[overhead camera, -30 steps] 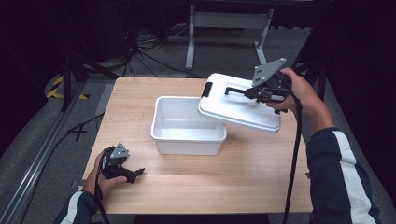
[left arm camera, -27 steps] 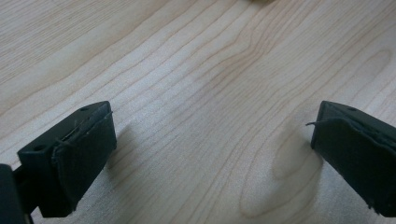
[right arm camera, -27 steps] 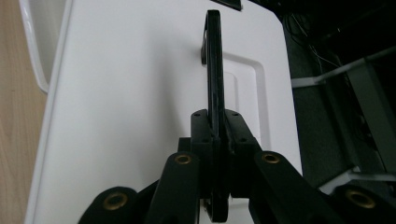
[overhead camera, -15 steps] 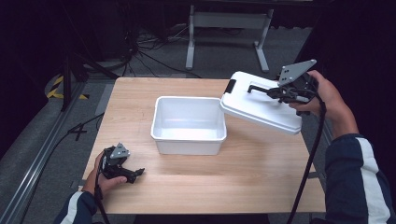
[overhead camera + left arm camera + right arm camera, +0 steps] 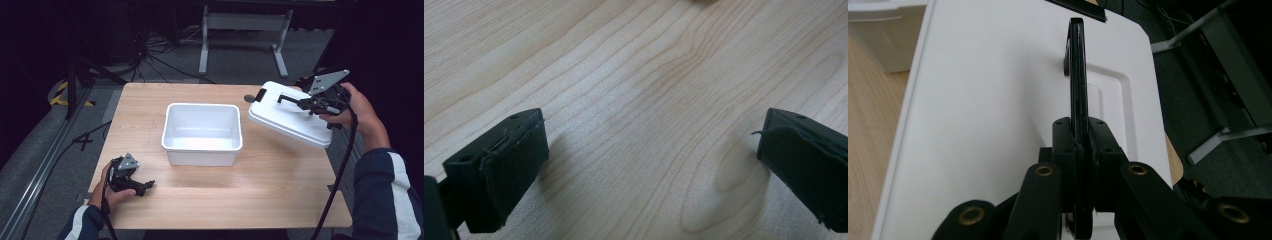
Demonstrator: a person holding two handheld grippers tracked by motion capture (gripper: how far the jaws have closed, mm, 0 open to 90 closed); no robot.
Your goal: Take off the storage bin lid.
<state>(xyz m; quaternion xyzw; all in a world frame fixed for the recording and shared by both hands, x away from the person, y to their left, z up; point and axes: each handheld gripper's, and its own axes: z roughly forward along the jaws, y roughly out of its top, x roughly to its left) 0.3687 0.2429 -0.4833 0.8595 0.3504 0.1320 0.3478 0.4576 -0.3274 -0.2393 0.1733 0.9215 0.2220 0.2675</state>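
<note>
The left tool rests on the pale wood-grain worktop at its near left corner, jaws spread wide with nothing between them. At centre sits the white tub, rectangular, smooth and empty. The right tool is clenched on the thin black handle of the white lid, held tilted above the worktop's right edge. The lid looks light, stiff and slick; that central handle seems the surest hold.

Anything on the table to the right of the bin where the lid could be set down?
Nothing visible: the table right of the bin is bare wood. The right gripper holds the lid by its handle, tilted.
</note>
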